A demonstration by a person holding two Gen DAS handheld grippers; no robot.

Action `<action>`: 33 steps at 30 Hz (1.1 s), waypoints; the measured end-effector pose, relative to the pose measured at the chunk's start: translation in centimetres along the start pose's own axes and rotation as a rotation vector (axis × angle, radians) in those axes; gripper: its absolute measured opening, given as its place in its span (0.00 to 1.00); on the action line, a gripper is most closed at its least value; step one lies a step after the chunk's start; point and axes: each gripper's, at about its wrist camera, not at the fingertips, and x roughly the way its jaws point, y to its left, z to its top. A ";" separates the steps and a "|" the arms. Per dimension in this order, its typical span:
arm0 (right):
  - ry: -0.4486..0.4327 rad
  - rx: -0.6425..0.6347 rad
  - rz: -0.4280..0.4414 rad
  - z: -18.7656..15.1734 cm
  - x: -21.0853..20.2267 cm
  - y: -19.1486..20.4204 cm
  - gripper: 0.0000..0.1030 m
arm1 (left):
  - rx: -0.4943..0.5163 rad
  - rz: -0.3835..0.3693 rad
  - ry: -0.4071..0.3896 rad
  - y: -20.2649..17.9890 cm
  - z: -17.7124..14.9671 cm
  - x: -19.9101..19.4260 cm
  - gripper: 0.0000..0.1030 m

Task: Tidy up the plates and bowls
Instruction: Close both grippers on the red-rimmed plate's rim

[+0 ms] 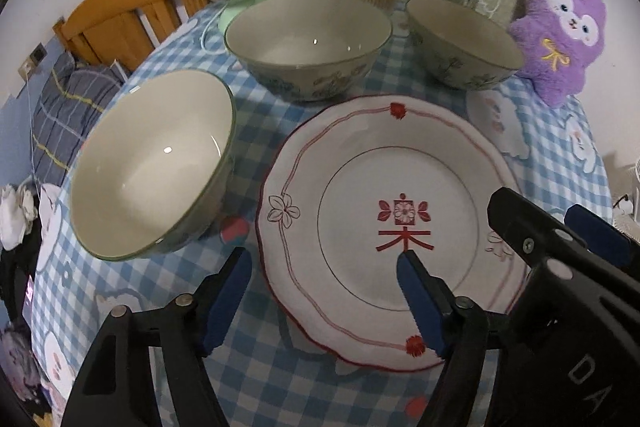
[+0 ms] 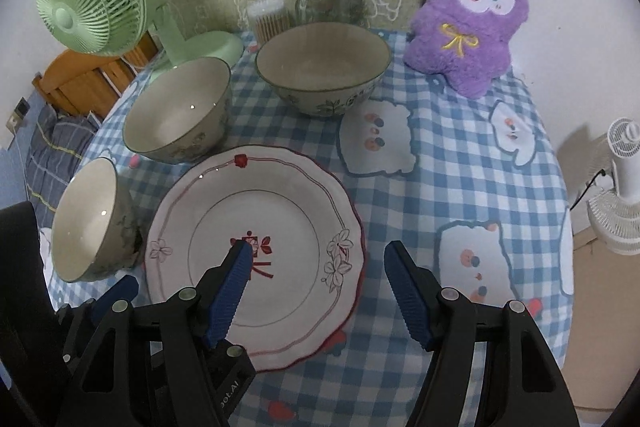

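hovering over the plate (image 2: 256, 247), your right gripper (image 2: 316, 259) has its jaws spread wide and empty, straddling the plate's right rim; your left gripper (image 1: 324, 267) is equally agape and holds nothing, straddling the left rim. the plate lies flat on the checked tablecloth (image 2: 460, 179), with three bowls around it: the near bowl (image 1: 152, 163) at its left, the middle bowl (image 1: 308, 43) behind it, the far bowl (image 1: 460, 43) near the plush toy (image 2: 468, 15). probably you'll stack bowls first: bite one rim wall squarely, lift straight, and lower it centred so the glaze doesn't skid.
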 end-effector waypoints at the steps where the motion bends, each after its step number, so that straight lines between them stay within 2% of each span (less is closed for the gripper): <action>1: 0.003 -0.002 0.002 0.0 0.3 0.0 0.68 | -0.002 0.005 0.003 -0.1 0.0 0.2 0.70; 10: 0.038 -0.011 -0.002 0.5 3.0 -0.3 0.61 | -0.023 0.040 0.016 -0.3 0.3 2.0 0.63; 25: 0.065 -0.014 -0.006 1.7 6.0 -0.4 0.53 | -0.066 0.015 0.009 0.2 1.0 2.7 0.64; 26: 0.063 -0.013 -0.011 1.7 6.0 -0.5 0.51 | -0.065 0.016 0.008 0.2 1.1 2.7 0.64; 29: 0.068 -0.026 -0.045 1.7 6.3 -0.6 0.38 | -0.059 0.015 0.006 0.3 1.0 2.8 0.63; 33: 0.065 -0.026 -0.040 1.5 6.3 -0.9 0.36 | -0.049 0.009 0.001 0.3 0.9 2.7 0.63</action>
